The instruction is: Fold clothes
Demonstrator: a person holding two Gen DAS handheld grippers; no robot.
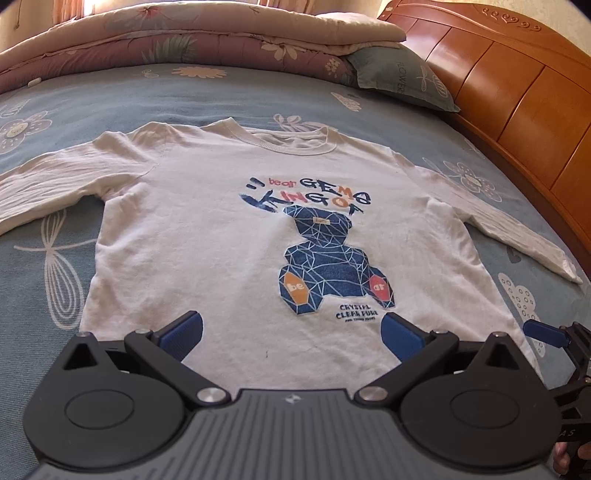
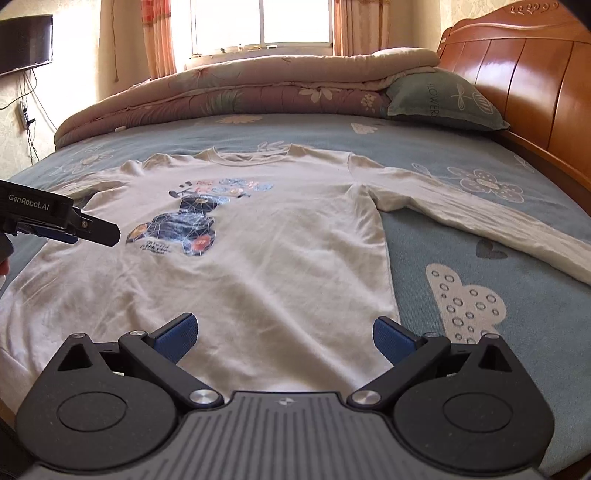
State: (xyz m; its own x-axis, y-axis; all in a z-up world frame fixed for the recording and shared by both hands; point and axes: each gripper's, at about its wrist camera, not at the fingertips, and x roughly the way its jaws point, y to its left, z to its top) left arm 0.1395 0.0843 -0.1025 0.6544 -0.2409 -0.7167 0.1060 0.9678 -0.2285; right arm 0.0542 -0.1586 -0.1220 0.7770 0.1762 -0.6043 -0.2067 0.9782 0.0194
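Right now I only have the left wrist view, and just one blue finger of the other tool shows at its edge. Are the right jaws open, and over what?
Observer: Open and empty. The right gripper is over the shirt, near the hem corner.
Operator: Does my left tool touch the cloth?
Observer: Seen from the side, the left gripper appears to hang above the shirt, beside the bear print, with no contact visible.
Operator: What lies beyond the quilt?
Observer: Behind the quilt is a bright window with curtains.
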